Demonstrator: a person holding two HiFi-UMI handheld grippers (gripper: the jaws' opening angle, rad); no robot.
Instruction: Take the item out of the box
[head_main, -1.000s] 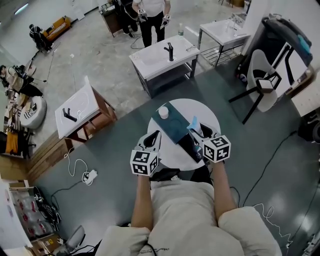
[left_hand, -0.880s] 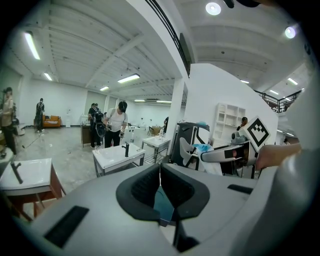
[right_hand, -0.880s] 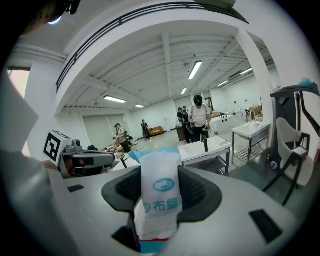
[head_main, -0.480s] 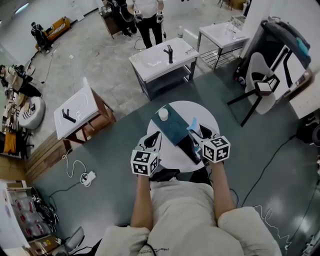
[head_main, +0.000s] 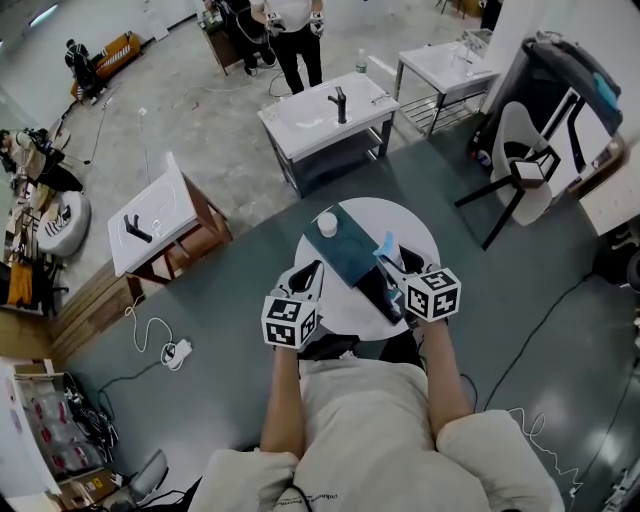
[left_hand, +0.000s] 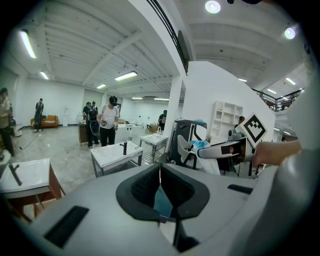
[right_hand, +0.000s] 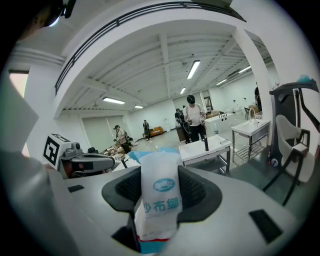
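A dark teal box (head_main: 350, 256) lies open on the round white table (head_main: 405, 222), with a small white round lid-like thing (head_main: 326, 225) at its far corner. My right gripper (head_main: 393, 260) hovers over the box's right side, shut on a white packet with a blue label (right_hand: 160, 200), whose top (head_main: 387, 246) sticks up past the jaws. My left gripper (head_main: 309, 274) rests at the box's left edge with its jaws closed together (left_hand: 160, 175) and nothing between them; only a sliver of teal shows beyond. Each gripper view shows the other gripper off to its side.
A white sink table with a black tap (head_main: 325, 115) stands beyond the round table, and another white table (head_main: 155, 215) is at the left. A black and white chair (head_main: 525, 170) is at the right. People (head_main: 295, 30) stand far back. Cables (head_main: 165, 345) lie on the floor.
Both grippers and the packet have stayed where they were. Only the person at the far end has shifted a little further away.
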